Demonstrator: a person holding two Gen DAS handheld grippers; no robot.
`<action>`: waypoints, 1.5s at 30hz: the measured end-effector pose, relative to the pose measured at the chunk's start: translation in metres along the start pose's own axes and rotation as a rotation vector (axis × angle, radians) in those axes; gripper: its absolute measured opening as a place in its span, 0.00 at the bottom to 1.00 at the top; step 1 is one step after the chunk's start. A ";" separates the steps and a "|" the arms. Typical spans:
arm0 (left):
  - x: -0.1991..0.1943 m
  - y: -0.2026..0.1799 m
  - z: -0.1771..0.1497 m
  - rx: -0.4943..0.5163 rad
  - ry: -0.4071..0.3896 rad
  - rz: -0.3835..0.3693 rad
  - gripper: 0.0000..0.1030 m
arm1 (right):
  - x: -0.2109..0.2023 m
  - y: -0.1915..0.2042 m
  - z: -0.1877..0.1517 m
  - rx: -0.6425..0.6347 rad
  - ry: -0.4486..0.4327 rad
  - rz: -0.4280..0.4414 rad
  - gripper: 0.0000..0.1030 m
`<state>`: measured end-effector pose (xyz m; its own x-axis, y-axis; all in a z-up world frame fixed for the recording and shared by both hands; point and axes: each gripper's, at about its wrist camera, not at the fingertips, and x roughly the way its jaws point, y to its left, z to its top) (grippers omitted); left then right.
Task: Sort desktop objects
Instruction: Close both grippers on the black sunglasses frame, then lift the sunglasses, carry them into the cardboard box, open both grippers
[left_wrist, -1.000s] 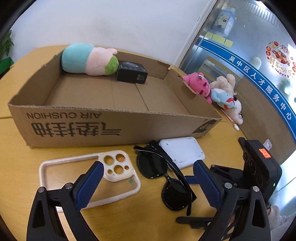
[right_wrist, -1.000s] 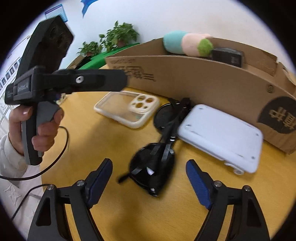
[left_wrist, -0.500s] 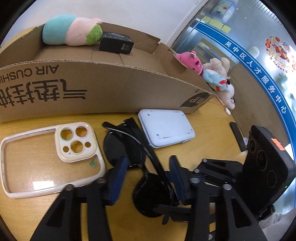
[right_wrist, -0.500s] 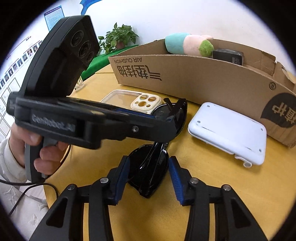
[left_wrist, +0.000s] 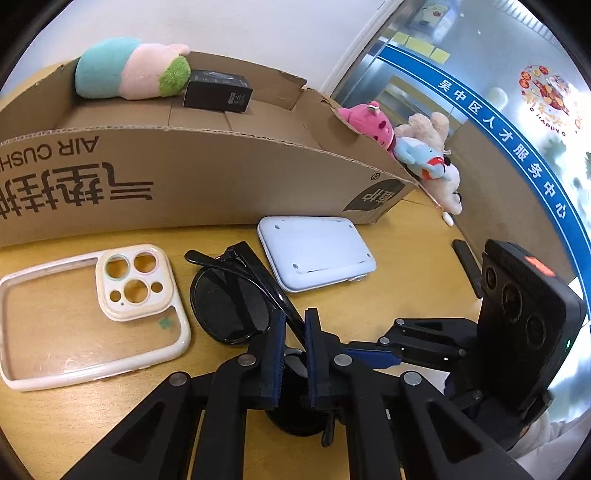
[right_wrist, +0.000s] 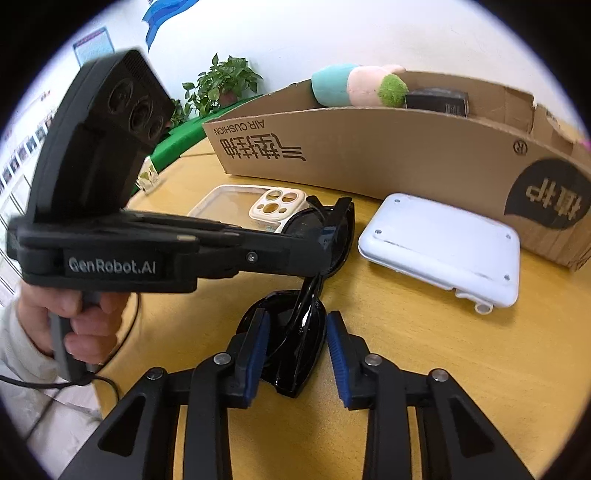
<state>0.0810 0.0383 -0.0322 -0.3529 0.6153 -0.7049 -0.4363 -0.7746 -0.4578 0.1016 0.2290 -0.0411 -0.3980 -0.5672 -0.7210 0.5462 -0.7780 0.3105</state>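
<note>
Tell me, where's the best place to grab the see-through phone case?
Probably the long side rail of the phone case, coming from above. It lies flat with its open side up, so one finger could slip inside the rim and one outside. The thick camera block is too broad to pinch easily.

I log colours only — black sunglasses (left_wrist: 229, 306), cream phone case (left_wrist: 92, 317), white flat device (left_wrist: 314, 254), brown cardboard box (left_wrist: 207, 177) with dark print, a teal-pink-green plush (left_wrist: 129, 70) — blue pads (right_wrist: 258, 347) on black grippers.
</note>
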 end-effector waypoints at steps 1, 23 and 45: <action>0.000 -0.002 0.000 0.007 0.000 0.001 0.06 | -0.002 -0.002 0.000 0.014 -0.003 0.017 0.32; -0.003 -0.002 0.001 0.036 -0.008 0.000 0.03 | -0.009 -0.013 0.004 0.116 -0.026 0.134 0.19; -0.003 -0.006 0.005 0.033 0.005 -0.030 0.05 | 0.000 -0.010 0.006 0.110 -0.004 0.077 0.14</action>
<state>0.0806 0.0421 -0.0247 -0.3347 0.6376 -0.6939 -0.4734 -0.7505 -0.4612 0.0919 0.2358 -0.0408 -0.3612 -0.6275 -0.6898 0.4911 -0.7568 0.4314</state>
